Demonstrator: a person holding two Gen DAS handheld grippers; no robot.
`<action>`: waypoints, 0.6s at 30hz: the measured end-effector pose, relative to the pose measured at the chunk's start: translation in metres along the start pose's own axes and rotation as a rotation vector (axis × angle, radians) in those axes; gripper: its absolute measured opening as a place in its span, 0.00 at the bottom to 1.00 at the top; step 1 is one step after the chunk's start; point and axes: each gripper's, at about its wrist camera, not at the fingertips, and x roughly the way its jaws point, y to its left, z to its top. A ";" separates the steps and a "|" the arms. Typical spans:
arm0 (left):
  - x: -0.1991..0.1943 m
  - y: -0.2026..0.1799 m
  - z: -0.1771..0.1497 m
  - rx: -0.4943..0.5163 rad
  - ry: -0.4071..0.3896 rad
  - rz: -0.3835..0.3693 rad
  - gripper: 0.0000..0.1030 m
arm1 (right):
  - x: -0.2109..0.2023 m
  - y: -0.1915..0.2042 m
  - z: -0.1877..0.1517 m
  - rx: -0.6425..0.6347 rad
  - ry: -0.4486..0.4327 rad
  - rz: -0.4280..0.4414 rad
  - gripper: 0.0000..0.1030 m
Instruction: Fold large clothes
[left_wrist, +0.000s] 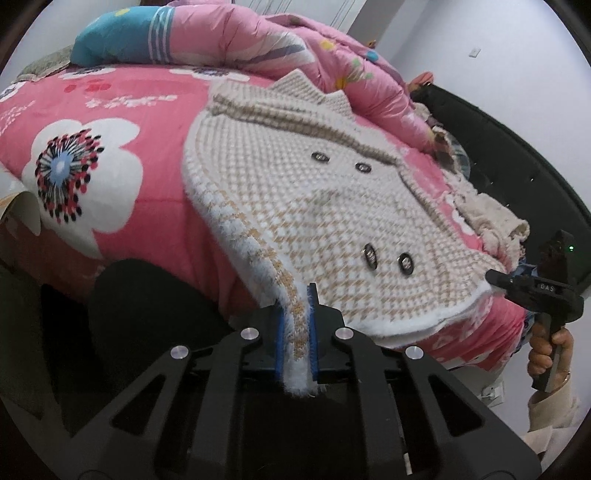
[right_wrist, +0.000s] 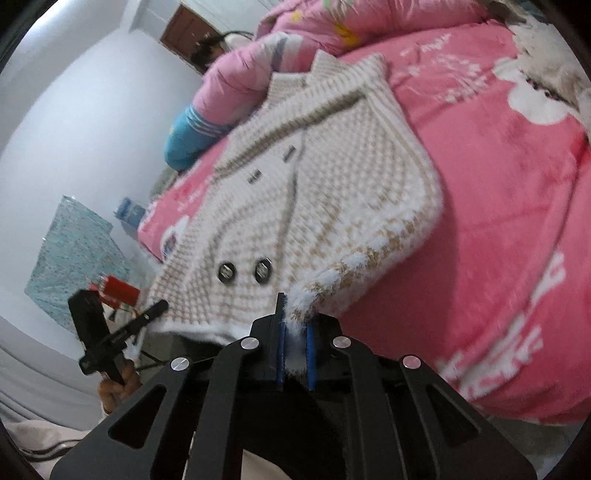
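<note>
A cream and tan houndstooth knitted coat (left_wrist: 306, 192) with dark buttons lies spread on a pink floral bed cover (left_wrist: 147, 122); it also shows in the right wrist view (right_wrist: 306, 192). My left gripper (left_wrist: 295, 325) is shut on the coat's fuzzy white hem at its near left corner. My right gripper (right_wrist: 294, 332) is shut on the hem at the other near corner; it shows in the left wrist view (left_wrist: 495, 277) at the coat's right edge. The left gripper shows in the right wrist view (right_wrist: 159, 306) at the coat's left edge.
A bunched pink quilt (left_wrist: 280, 44) and a blue pillow (left_wrist: 118, 33) lie at the far side of the bed. A dark headboard (left_wrist: 517, 155) and crumpled cream cloth (left_wrist: 491, 218) are at the right. A red item (right_wrist: 118, 290) and patterned cloth (right_wrist: 70, 254) stand beside the bed.
</note>
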 end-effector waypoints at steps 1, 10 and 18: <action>-0.002 0.000 0.002 0.001 -0.006 -0.004 0.09 | -0.001 0.001 0.002 0.000 -0.009 0.009 0.09; -0.010 -0.002 0.020 0.012 -0.043 -0.031 0.09 | -0.001 0.010 0.024 -0.014 -0.061 0.051 0.09; -0.011 0.002 0.042 0.010 -0.081 -0.048 0.08 | 0.000 0.015 0.046 -0.017 -0.101 0.077 0.09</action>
